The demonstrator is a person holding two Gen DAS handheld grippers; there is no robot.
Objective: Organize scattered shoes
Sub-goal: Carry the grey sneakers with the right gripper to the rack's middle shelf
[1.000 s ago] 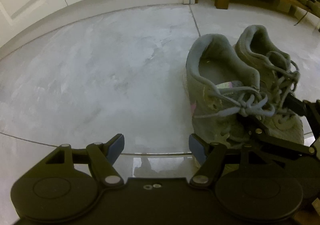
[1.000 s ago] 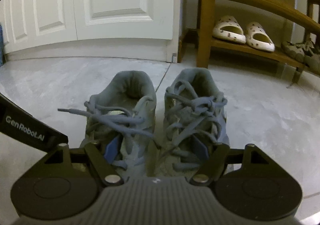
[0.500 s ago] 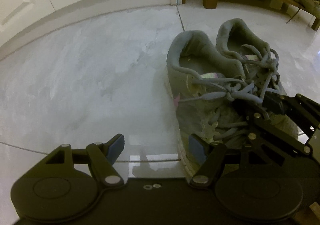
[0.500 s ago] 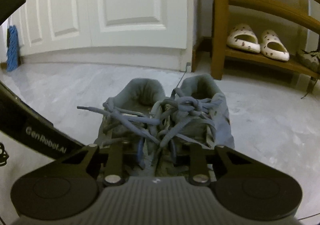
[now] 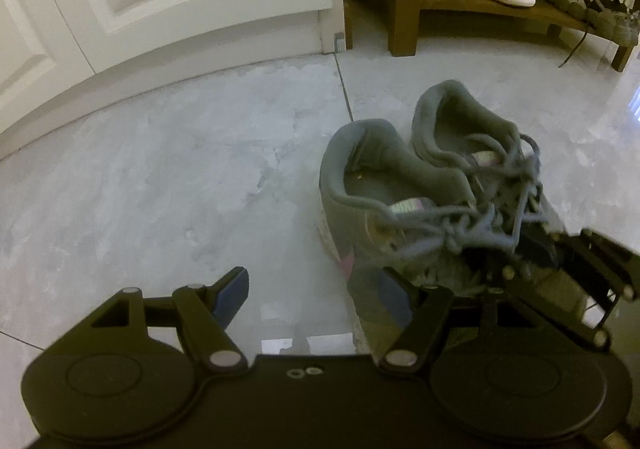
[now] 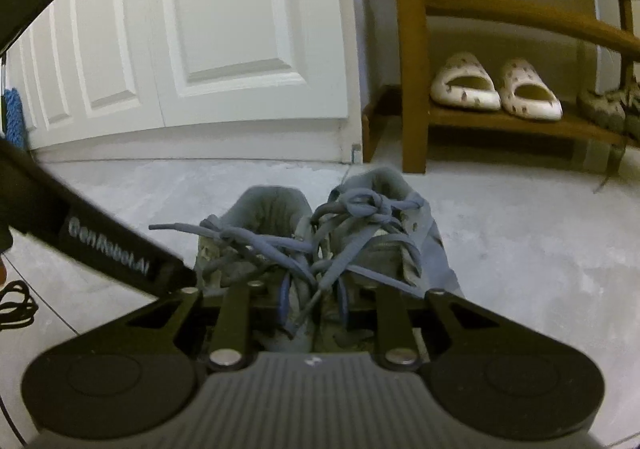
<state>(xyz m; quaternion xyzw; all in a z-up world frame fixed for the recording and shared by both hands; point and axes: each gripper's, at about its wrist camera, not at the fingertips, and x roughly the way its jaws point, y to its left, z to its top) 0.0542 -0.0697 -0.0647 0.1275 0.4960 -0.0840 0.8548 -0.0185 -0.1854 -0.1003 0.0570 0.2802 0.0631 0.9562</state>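
Between the right tool (image 6: 310, 299) pads, now pinched: grey sneakers (image 6: 320, 245).

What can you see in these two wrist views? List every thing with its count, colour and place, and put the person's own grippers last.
grey lace-up sneakers: two, grey-blue, side by side on the floor.
cream spotted slippers: two, cream, lowest rack shelf.
olive laced shoes: count unclear, olive, same shelf, far right.
wooden shoe rack: one, brown, beside the doors.
white panelled doors: several, white, behind.
marble-look tiled floor: grey-white.
blue mop head: one, far left.
left gripper: black, open, empty.
right gripper: black, shut on both sneakers' inner sides.
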